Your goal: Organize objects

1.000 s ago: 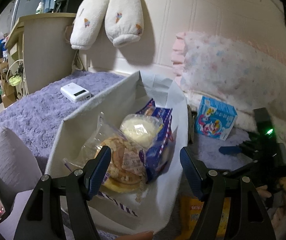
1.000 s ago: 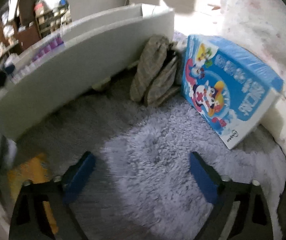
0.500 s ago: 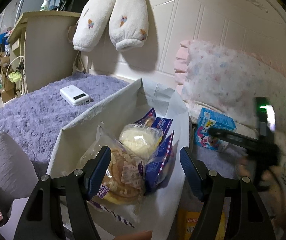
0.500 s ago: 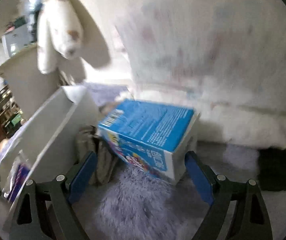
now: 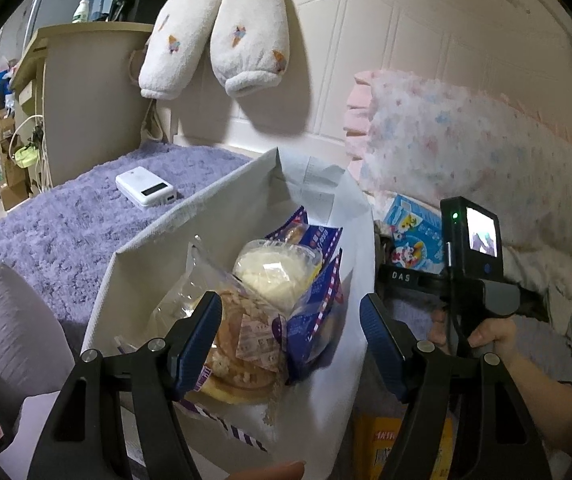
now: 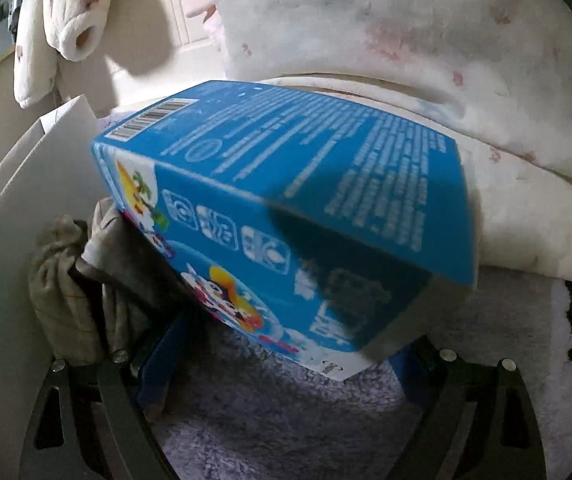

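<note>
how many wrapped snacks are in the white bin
3 visible: a crumb-topped bun at the front, a white bun behind it, and a blue packet to their right, all in the bin. More may lie underneath.

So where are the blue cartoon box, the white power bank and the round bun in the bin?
blue cartoon box [image 6: 286, 216], right wrist view, its printed side face.
white power bank [image 5: 145, 186], left wrist view, its top face.
round bun [image 5: 273, 270], left wrist view, its wrapped top.

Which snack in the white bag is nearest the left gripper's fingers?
The round crumb-topped bread in clear wrap, right between the left gripper fingers. The pale bun and the blue striped packet lie farther back in the white bag.
</note>
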A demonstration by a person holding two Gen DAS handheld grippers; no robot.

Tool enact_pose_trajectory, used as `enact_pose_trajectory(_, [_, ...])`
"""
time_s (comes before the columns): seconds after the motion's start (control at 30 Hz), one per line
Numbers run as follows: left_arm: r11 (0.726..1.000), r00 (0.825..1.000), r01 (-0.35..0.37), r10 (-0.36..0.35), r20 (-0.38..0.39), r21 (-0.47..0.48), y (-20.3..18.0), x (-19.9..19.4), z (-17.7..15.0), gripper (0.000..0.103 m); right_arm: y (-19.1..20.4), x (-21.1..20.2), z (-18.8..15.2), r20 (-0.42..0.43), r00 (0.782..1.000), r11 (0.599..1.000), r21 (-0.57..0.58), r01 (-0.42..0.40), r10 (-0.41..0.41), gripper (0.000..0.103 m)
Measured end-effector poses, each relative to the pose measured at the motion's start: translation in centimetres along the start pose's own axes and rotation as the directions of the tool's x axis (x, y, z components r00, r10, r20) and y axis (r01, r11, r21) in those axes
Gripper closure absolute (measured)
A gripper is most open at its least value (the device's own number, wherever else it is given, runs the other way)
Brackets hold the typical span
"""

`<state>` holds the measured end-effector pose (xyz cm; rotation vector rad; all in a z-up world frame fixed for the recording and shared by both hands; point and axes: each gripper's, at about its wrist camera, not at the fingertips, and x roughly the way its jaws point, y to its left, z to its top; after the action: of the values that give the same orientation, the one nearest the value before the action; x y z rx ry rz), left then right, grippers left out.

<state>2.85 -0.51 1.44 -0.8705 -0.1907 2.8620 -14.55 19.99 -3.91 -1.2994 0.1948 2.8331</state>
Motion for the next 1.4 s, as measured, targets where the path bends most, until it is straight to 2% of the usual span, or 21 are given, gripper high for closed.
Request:
enact_pose_trajectory(0.17, [1.000, 1.000, 0.011, -0.010, -0.018, 0.029, -0.3, 0.3, -0.3, 0.032, -1.0, -0.7, -0.4, 0.031, 0.999, 0.999, 0.030, -0.024, 0.023, 0.025])
enact_pose_trajectory(0.27, [1.000, 0.999, 0.010, -0.009, -0.032, 0.021, -0.2, 0.6, -0.3, 0.032, -2.2, -2.0, -1.1, 0.066, 0.996, 0.996, 0.062, -0.065, 0.061, 0.034])
enact_pose_trajectory(0.3, [1.000, 0.999, 0.007, -0.007, -0.039, 0.013, 0.0, 0.7, -0.2, 0.032, -2.5, -2.4, -1.5, 0.075, 0.994, 0.994, 0.075, -0.081, 0.075, 0.041])
enact_pose_trajectory(0.33, [1.000, 0.999, 0.006, -0.006, -0.046, 0.004, 0.2, 0.8, -0.2, 0.032, -2.8, -2.8, -1.9, 0.084, 0.993, 0.992, 0.089, -0.085, 0.077, 0.059])
enact_pose_trajectory(0.37, [1.000, 0.999, 0.006, -0.007, -0.053, -0.003, 0.4, 0.9, -0.2, 0.032, -2.7, -2.5, -2.0, 0.088, 0.994, 0.993, 0.100, -0.069, 0.060, 0.072])
enact_pose_trajectory(0.4, [1.000, 0.998, 0.006, -0.007, -0.065, -0.014, 0.6, 1.1, -0.2, 0.032, -3.4, -2.8, -2.2, 0.085, 0.994, 0.990, 0.119, -0.074, 0.064, 0.080])
enact_pose_trajectory(0.5, [0.999, 0.996, 0.005, -0.008, -0.093, -0.033, 0.9, 1.5, -0.3, 0.032, -3.7, -2.3, -2.3, 0.076, 0.992, 0.984, 0.145, -0.108, 0.097, 0.083])
enact_pose_trajectory(0.67, [0.999, 0.995, 0.012, -0.015, -0.101, -0.033, 0.9, 1.4, -0.5, 0.032, -4.1, -3.0, -2.6, 0.088, 0.989, 0.979, 0.154, -0.133, 0.120, 0.081])
enact_pose_trajectory(0.73, [1.000, 0.995, 0.015, -0.017, -0.093, -0.025, 0.9, 1.2, -0.5, 0.032, -4.3, -3.2, -2.8, 0.100, 0.982, 0.970, 0.168, -0.176, 0.161, 0.063])
enact_pose_trajectory(0.8, [1.000, 0.996, 0.015, -0.017, -0.084, -0.022, 0.9, 1.0, -0.5, 0.032, -4.5, -3.9, -3.2, 0.115, 0.976, 0.964, 0.175, -0.201, 0.183, 0.051])
enact_pose_trajectory(0.9, [1.000, 0.996, 0.013, -0.015, -0.086, -0.022, 0.8, 1.0, -0.5, 0.032, -5.2, -6.0, -4.0, 0.143, 0.971, 0.957, 0.193, -0.216, 0.191, 0.042])
enact_pose_trajectory(0.97, [1.000, 0.996, 0.012, -0.014, -0.091, -0.027, 0.9, 1.1, -0.5, 0.032, -5.6, -8.0, -3.9, 0.200, 0.964, 0.956, 0.201, -0.214, 0.174, 0.039])
enact_pose_trajectory(1.0, [1.000, 0.996, 0.011, -0.014, -0.092, -0.029, 1.0, 1.1, -0.5, 0.032, -5.8, -9.4, -3.7, 0.256, 0.954, 0.956, 0.202, -0.211, 0.157, 0.039])
enact_pose_trajectory(1.07, [0.999, 0.996, 0.008, -0.011, -0.089, -0.031, 1.0, 1.1, -0.4, 0.032, -5.9, -11.5, -3.5, 0.350, 0.929, 0.962, 0.189, -0.198, 0.122, 0.031])
enact_pose_trajectory(1.1, [1.000, 0.996, 0.006, -0.008, -0.088, -0.030, 0.9, 1.2, -0.5, 0.032, -5.5, -12.2, -3.1, 0.397, 0.912, 0.968, 0.175, -0.182, 0.099, 0.023])
enact_pose_trajectory(1.13, [1.000, 0.996, 0.005, -0.008, -0.089, -0.030, 0.9, 1.3, -0.5, 0.032, -5.2, -12.4, -2.7, 0.417, 0.904, 0.972, 0.162, -0.172, 0.090, 0.018])
enact_pose_trajectory(1.17, [1.000, 0.996, 0.005, -0.008, -0.093, -0.028, 0.8, 1.4, -0.5, 0.032, -4.7, -12.3, -2.1, 0.422, 0.902, 0.975, 0.147, -0.167, 0.091, 0.018])
enact_pose_trajectory(1.27, [1.000, 0.996, 0.000, -0.002, -0.092, -0.021, 0.6, 1.4, -0.6, 0.032, -3.7, -9.9, 0.8, 0.364, 0.918, 0.967, 0.132, -0.218, 0.157, 0.018])
enact_pose_trajectory(1.37, [1.000, 0.996, -0.002, 0.000, -0.088, -0.023, 0.7, 1.4, -0.6, 0.032, -4.3, -6.1, 3.1, 0.284, 0.942, 0.950, 0.200, -0.240, 0.178, 0.018])
enact_pose_trajectory(1.4, [1.000, 0.996, -0.002, 0.000, -0.088, -0.022, 0.7, 1.5, -0.6, 0.032, -5.0, -4.7, 3.5, 0.242, 0.943, 0.933, 0.224, -0.281, 0.226, 0.017])
